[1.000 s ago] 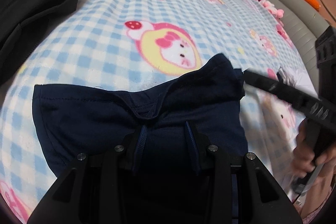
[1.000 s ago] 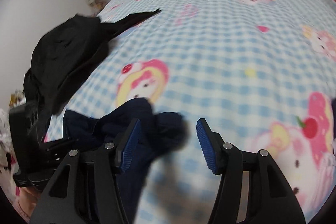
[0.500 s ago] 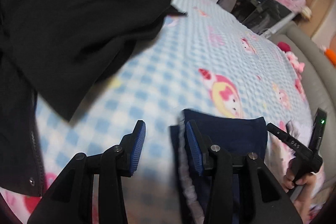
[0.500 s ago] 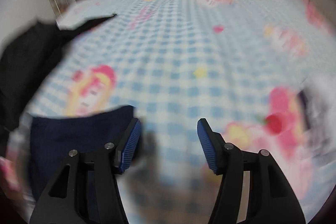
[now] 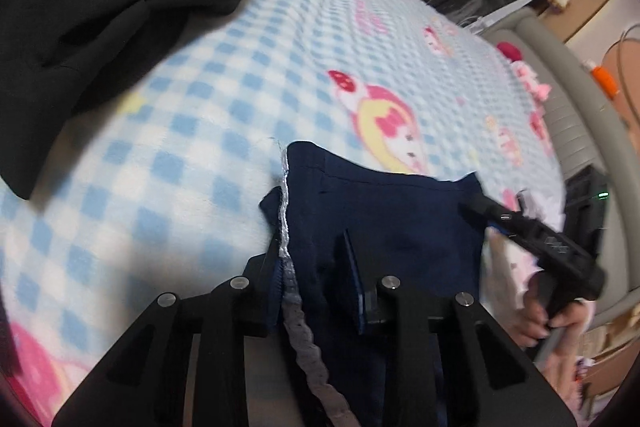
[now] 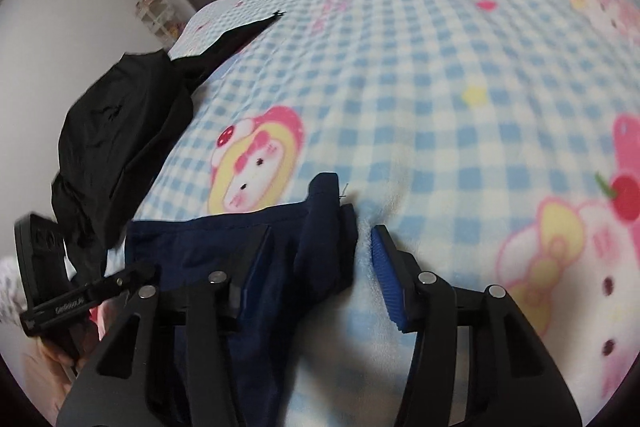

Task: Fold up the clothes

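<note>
A navy garment (image 5: 392, 211) with a pale lace-trimmed edge (image 5: 285, 211) lies on the checked blanket (image 5: 280, 67). My left gripper (image 5: 314, 271) straddles that left edge. Its jaws are closing, with cloth between them but a wide gap still showing. In the right wrist view the garment's bunched right edge (image 6: 328, 239) sits between the fingers of my right gripper (image 6: 320, 267). Its jaws are closing too; one blue pad (image 6: 386, 275) rests on the blanket, clear of the cloth. Each gripper shows in the other view: right gripper (image 5: 520, 227), left gripper (image 6: 80, 299).
A black jacket (image 5: 100, 7) is heaped on the blanket's left side, also seen as a black jacket (image 6: 120, 131) near the bed's edge. A hand (image 5: 548, 319) grips the right tool. A grey padded bed frame (image 5: 576, 115) runs along the far right. Cupboards stand beyond the bed.
The left gripper slid left off the garment's middle, then came back over its lace edge with narrower jaws. The right gripper shifted to the garment's right edge and its jaws narrowed a little.
</note>
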### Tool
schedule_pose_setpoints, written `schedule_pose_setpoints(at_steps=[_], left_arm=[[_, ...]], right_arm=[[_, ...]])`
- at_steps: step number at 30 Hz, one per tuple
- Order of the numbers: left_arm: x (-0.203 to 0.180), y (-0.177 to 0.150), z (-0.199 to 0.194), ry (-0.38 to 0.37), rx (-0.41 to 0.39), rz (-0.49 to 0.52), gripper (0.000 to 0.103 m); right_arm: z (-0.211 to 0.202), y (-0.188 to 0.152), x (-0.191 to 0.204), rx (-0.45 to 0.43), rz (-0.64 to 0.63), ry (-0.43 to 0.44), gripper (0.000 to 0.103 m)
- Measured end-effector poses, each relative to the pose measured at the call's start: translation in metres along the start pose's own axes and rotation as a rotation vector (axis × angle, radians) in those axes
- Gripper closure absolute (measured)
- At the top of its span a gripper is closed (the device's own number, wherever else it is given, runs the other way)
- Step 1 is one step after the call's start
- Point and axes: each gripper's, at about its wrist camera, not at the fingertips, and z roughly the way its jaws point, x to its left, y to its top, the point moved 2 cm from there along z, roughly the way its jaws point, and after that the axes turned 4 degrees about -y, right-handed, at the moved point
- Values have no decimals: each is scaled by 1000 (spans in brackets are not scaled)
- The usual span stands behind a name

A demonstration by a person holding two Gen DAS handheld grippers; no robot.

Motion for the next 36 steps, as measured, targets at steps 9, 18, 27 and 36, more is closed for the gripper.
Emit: schedule_pose_setpoints(at_steps=[9, 18, 27, 36], left_arm=[[1, 4, -25, 77, -72, 26, 75], [19, -7, -30, 72, -7, -45, 90], [4, -2, 7, 5, 32, -53, 85], [-70, 9, -10, -42, -96, 127, 95]], right_arm=[[-3, -1, 5, -1, -44, -74, 51], [8, -9, 16, -10, -37, -50, 40], [33, -16, 12, 29, -41, -31, 56], [-29, -2, 28, -183, -126, -103, 92]])
